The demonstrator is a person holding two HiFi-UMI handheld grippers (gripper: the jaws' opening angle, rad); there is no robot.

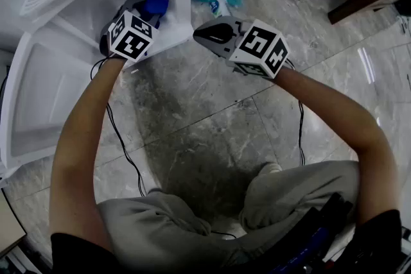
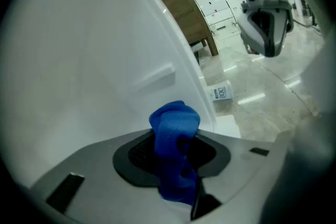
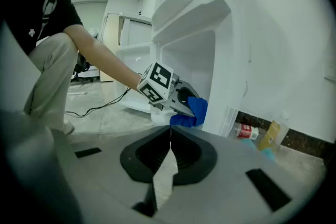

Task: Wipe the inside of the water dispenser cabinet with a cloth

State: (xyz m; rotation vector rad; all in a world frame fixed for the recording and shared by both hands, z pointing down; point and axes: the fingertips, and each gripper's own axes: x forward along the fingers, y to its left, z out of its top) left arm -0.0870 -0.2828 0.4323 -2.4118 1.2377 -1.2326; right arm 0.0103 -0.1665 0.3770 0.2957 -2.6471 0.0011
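Left tongs (image 1: 146,15): pinching a bunched blue cloth (image 2: 175,126), which stands up out of the jaws and projects past their tips. The tongs point downward and forward.

Right tongs (image 3: 169,140): pressed together, nothing between them. They hang over the floor just beside the left tongs, outside the unit.

Position of the work: in the right gripper view, the cloth sits at the lower front edge of the white cabinet (image 3: 195,57). The open cavity lies ahead of it and above. In the left gripper view, a white inner wall (image 2: 100,55) fills the field ahead and to the left of the cloth. Whether cloth and wall are in contact cannot be told. The open door (image 1: 29,106) lies to the left arm's outer side.

Assessment: the left arm is the nearer and is the one carrying the cloth. The wiping stroke looks to call for travel forward and upward into the cavity. The right tongs are not needed.
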